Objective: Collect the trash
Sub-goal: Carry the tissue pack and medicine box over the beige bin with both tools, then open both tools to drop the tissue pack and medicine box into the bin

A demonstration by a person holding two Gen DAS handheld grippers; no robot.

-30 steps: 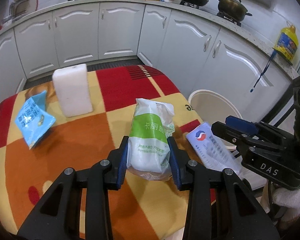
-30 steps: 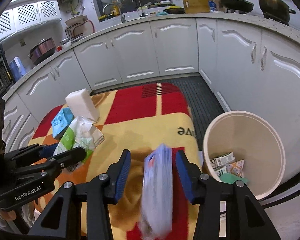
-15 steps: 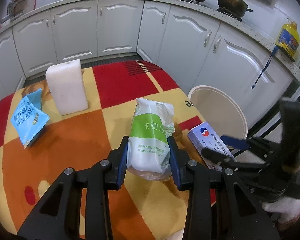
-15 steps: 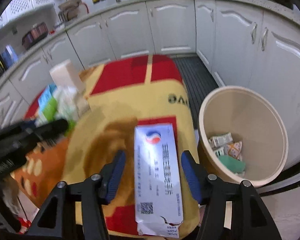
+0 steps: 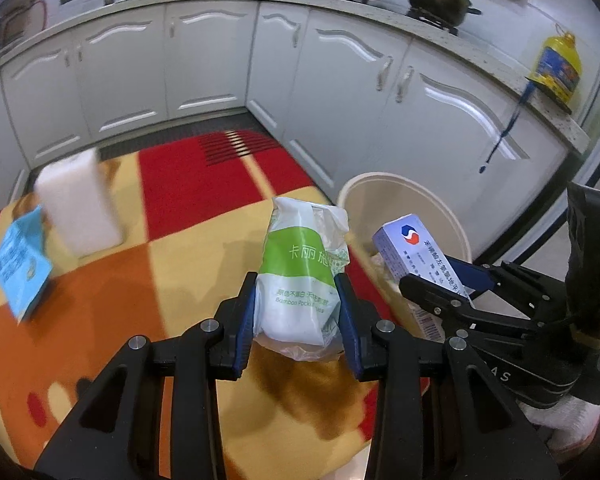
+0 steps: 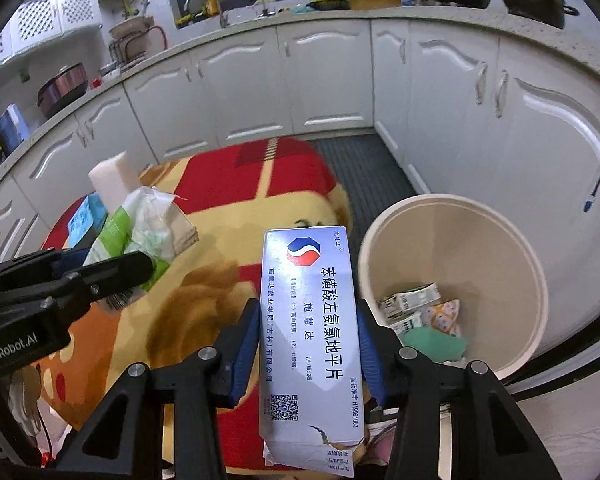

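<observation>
Red, orange and yellow table [image 5: 112, 320] beneath both tools. Beside its far right corner, cream bin [image 6: 496, 240], open-topped, scraps already inside. Left gripper [image 5: 298, 322] clamped on green-and-white tissue pack [image 5: 300, 276], lifted over the cloth. Right gripper [image 6: 309, 346] closed on white medicine box [image 6: 310, 320], held just beside the bin's rim. Farther back on the table, white foam block [image 5: 78, 208] and blue packet [image 5: 20, 268].
</observation>
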